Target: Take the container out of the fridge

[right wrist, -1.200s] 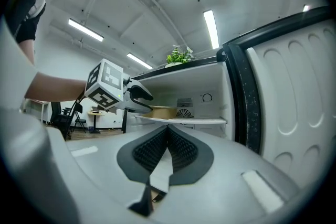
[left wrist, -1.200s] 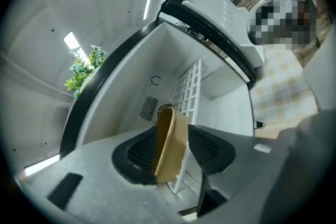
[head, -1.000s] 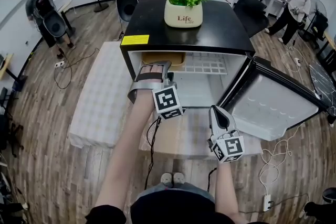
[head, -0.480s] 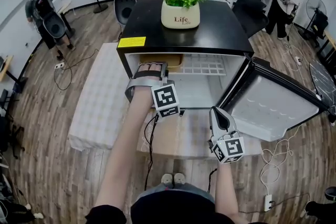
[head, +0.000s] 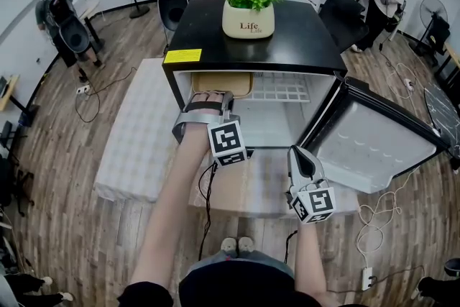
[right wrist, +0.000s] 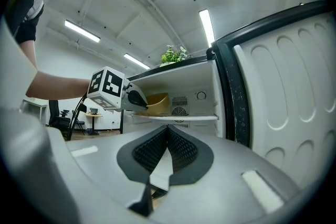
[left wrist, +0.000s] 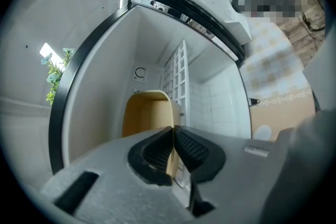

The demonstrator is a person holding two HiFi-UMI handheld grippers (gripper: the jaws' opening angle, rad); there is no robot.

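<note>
Your left claw [head: 205, 95] is clenched on the tan container [head: 233, 83] rim inside the fridge [head: 302, 39]. Your right claw [head: 299, 154] hangs clenched and empty.

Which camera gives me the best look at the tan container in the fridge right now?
The left gripper view: the container fills the middle, close up, with its open mouth facing the camera and only its lower part hidden. The head view shows just its top from above. The right gripper view shows it small and side-on.
</note>
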